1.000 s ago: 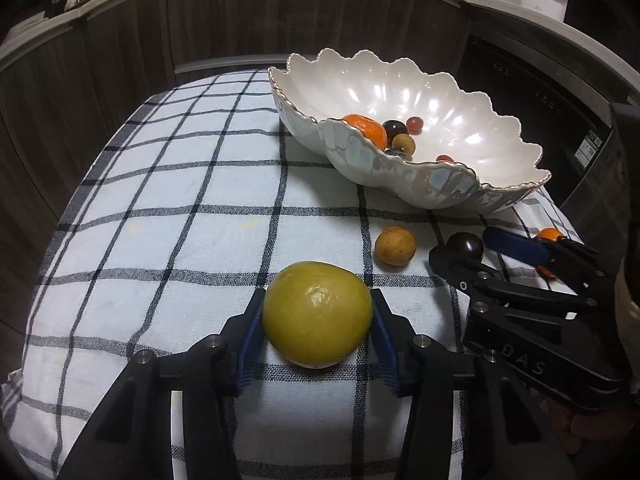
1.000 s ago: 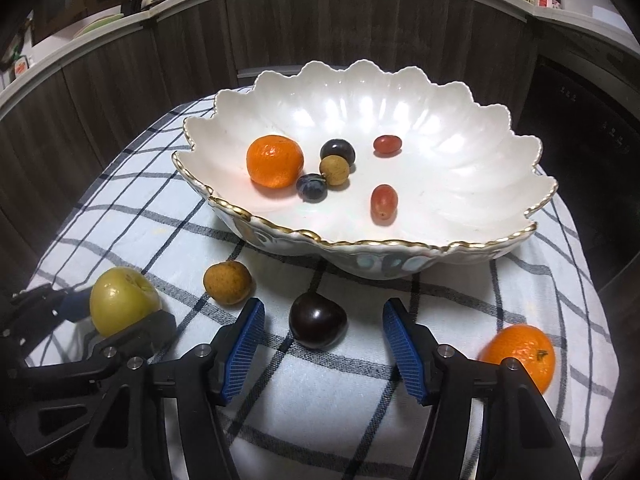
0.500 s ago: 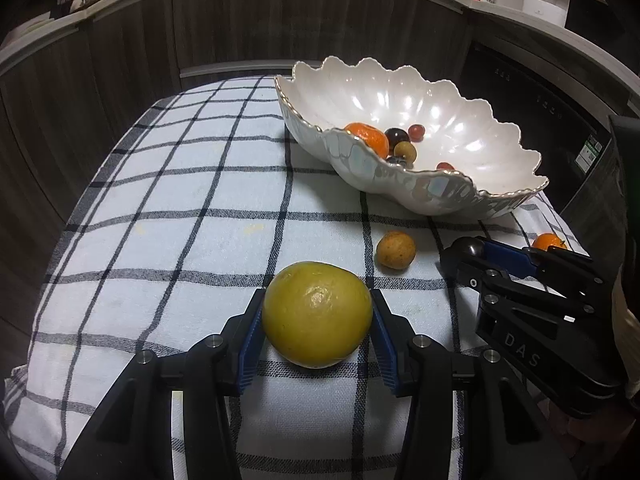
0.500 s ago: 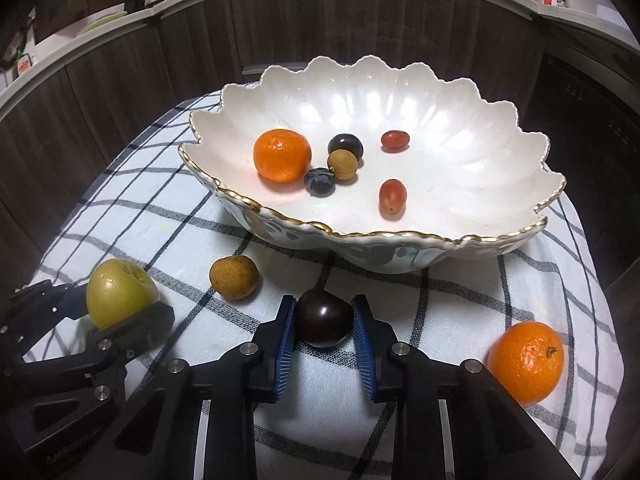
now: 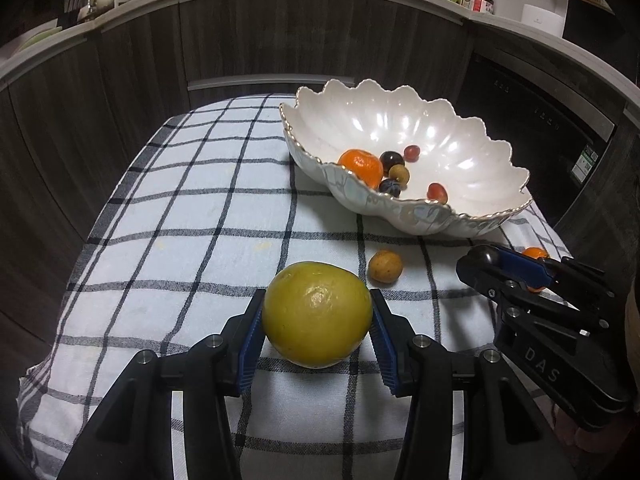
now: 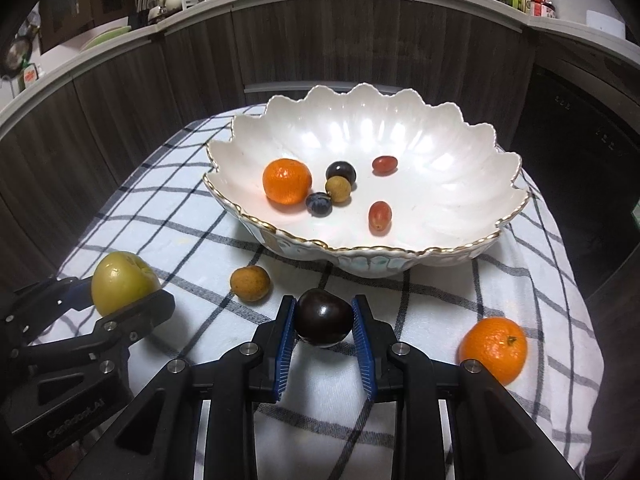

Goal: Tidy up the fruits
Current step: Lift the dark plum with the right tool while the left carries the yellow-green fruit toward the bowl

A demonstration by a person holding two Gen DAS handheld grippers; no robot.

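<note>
My left gripper [image 5: 317, 322] is shut on a yellow-green round fruit [image 5: 317, 314], held above the checked cloth; it also shows in the right wrist view [image 6: 123, 283]. My right gripper [image 6: 324, 324] is shut on a dark plum [image 6: 323, 317], raised in front of the white scalloped bowl [image 6: 460, 160]. The bowl [image 5: 460, 148] holds an orange [image 6: 287, 181], dark plums, a small brown fruit and two red grapes. A small brown fruit [image 6: 250, 283] and an orange [image 6: 493, 349] lie on the cloth.
The checked cloth [image 5: 192, 208] covers a small table with drop-offs at its left and right edges. Dark wood cabinets [image 5: 120, 64] and a counter with bottles curve behind. The right gripper's body [image 5: 552, 320] sits at the right of the left wrist view.
My right gripper closed on the dark plum and lifted it. Both grippers have risen and drawn back from the bowl, the left still holding the yellow-green fruit.
</note>
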